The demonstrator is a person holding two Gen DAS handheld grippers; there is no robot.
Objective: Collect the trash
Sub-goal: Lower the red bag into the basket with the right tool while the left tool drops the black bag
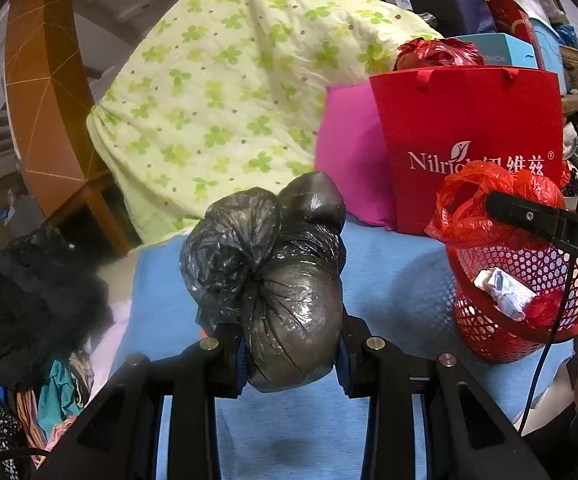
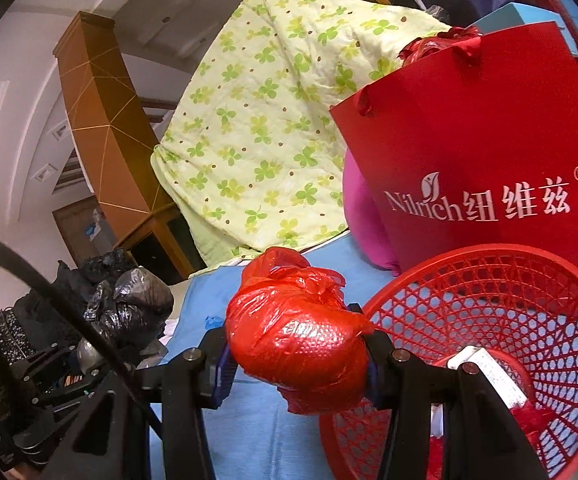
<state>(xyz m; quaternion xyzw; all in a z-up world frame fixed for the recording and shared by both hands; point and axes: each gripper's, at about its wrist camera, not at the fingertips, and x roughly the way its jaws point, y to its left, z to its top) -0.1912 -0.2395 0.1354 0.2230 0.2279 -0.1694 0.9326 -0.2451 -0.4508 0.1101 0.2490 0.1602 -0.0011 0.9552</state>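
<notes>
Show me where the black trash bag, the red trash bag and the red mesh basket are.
black trash bag (image 1: 289, 320), left wrist view, its bulging lower lobe.
red trash bag (image 2: 301, 344), right wrist view, its shiny front.
red mesh basket (image 2: 501, 312), right wrist view, inner mesh wall.

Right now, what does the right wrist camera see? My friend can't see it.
The right hand-held gripper squeezes a tied red plastic bag beside a red mesh basket on a blue cloth. Behind stand a red gift bag and a green-patterned quilt.
</notes>
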